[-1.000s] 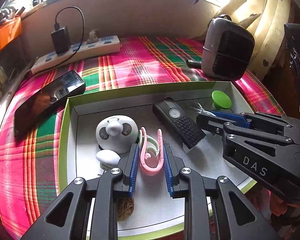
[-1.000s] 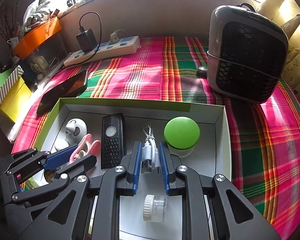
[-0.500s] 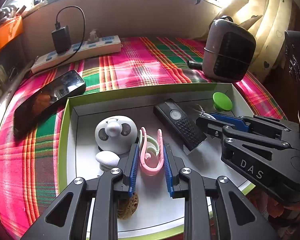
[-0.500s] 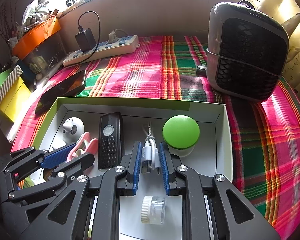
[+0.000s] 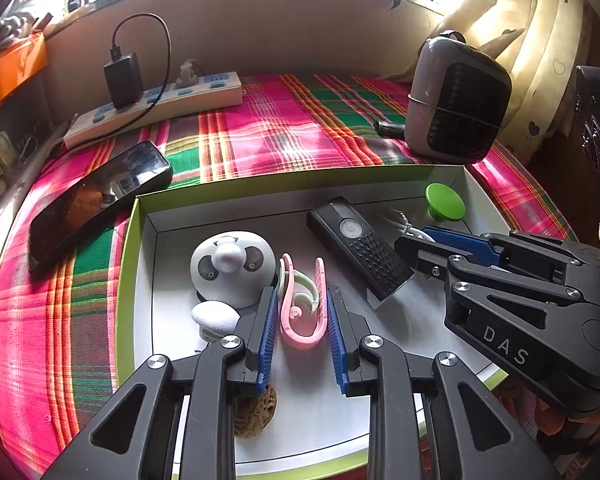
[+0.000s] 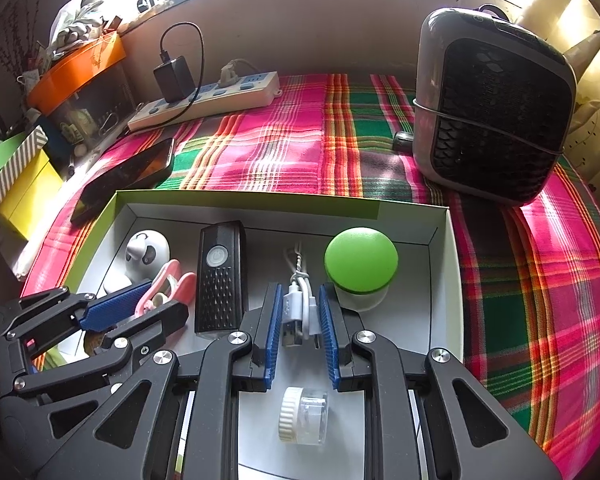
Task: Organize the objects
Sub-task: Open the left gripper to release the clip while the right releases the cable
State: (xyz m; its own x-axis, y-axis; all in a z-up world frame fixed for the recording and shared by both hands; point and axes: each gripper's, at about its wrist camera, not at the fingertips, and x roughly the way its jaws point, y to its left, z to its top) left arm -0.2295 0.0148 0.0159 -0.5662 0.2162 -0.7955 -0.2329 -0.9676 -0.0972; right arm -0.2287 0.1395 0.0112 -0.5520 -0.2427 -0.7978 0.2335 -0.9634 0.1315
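Observation:
A green-rimmed white box (image 5: pixel 132 264) lies on the plaid cloth. My left gripper (image 5: pixel 302 300) is shut on a pink and pale-green clip (image 5: pixel 302 312), held over the box floor beside a panda-faced white gadget (image 5: pixel 228 266). My right gripper (image 6: pixel 300 300) is shut on a coiled white USB cable (image 6: pixel 298 308), between a black remote-like device (image 6: pixel 219 276) and a green-lidded jar (image 6: pixel 360 264). A small clear vial with a white cap (image 6: pixel 303 422) lies under the right gripper. The right gripper also shows in the left wrist view (image 5: pixel 420 240).
A black phone (image 5: pixel 96 196) lies left of the box. A white power strip (image 5: pixel 152 106) with a black charger runs along the back wall. A grey heater (image 6: pixel 492 108) stands at the back right. A brown walnut-like nut (image 5: pixel 256 412) and white egg-shaped piece (image 5: pixel 214 316) are in the box.
Both grippers have lifted and drawn back slightly with their objects still held; the box and its contents look a little farther away.

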